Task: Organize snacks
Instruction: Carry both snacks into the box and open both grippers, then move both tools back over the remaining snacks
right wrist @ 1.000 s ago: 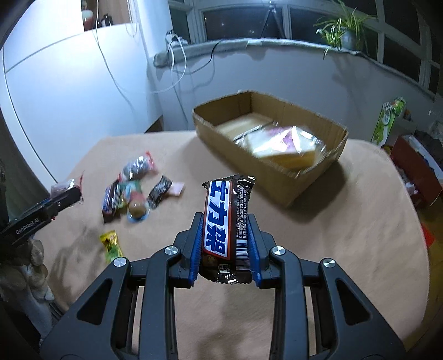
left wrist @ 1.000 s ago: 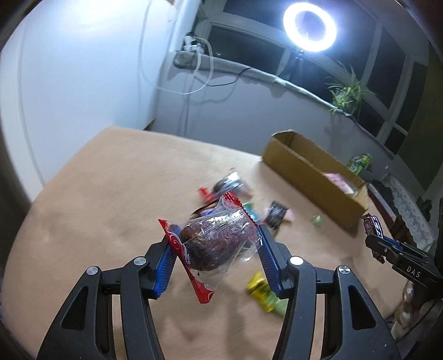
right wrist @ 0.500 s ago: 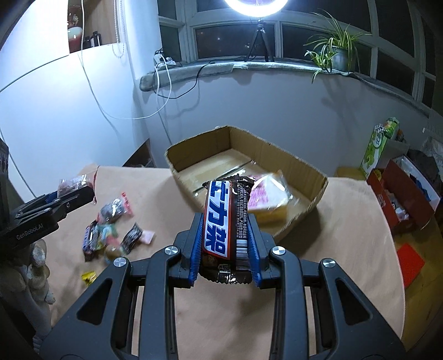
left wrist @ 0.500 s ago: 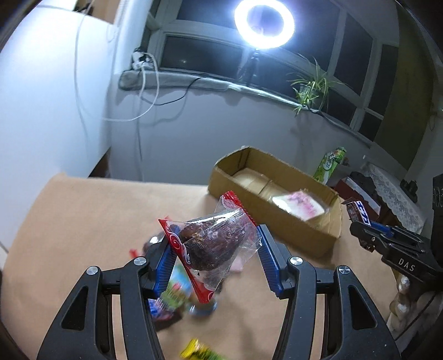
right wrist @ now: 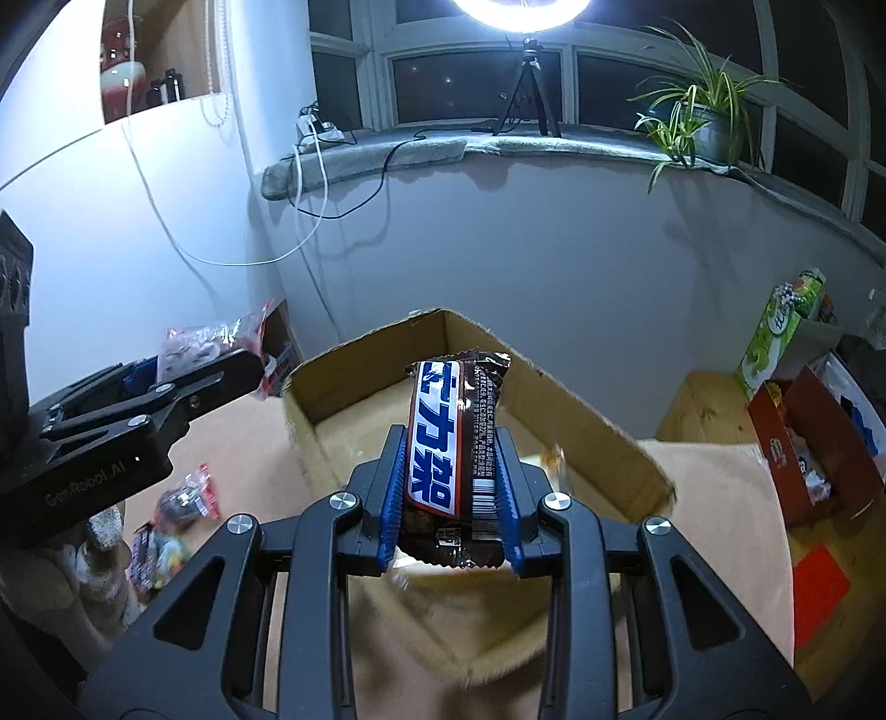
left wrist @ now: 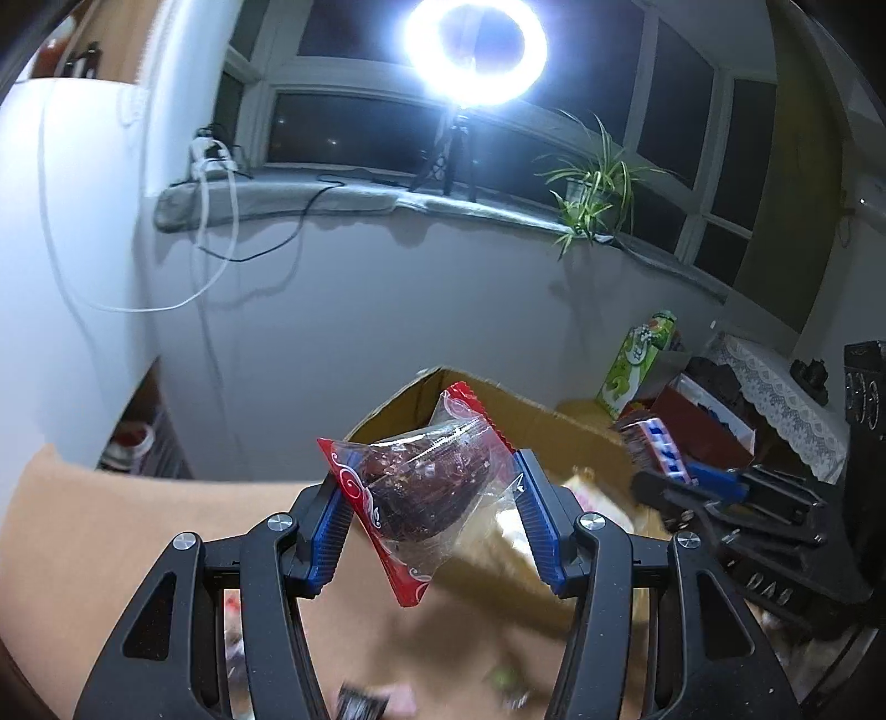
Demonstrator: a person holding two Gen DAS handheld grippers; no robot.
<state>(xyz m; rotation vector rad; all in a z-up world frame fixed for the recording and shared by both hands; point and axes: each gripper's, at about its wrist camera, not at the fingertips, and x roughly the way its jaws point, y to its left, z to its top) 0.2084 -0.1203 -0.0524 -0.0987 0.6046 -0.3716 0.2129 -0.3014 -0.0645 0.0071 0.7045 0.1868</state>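
Both grippers have been carried from over the loose snacks [right wrist: 177,515] to the cardboard box [right wrist: 581,421], which now fills the foreground.

A tan table [right wrist: 720,498] is seen below a grey wall, a dark window, a ring light [left wrist: 476,50] and a potted plant [right wrist: 698,122]. The left gripper [left wrist: 432,509] is clamped on a clear red-edged packet [left wrist: 421,487], the right gripper [right wrist: 451,498] on a brown chocolate bar [right wrist: 454,443], each held above the box, nearer than before.
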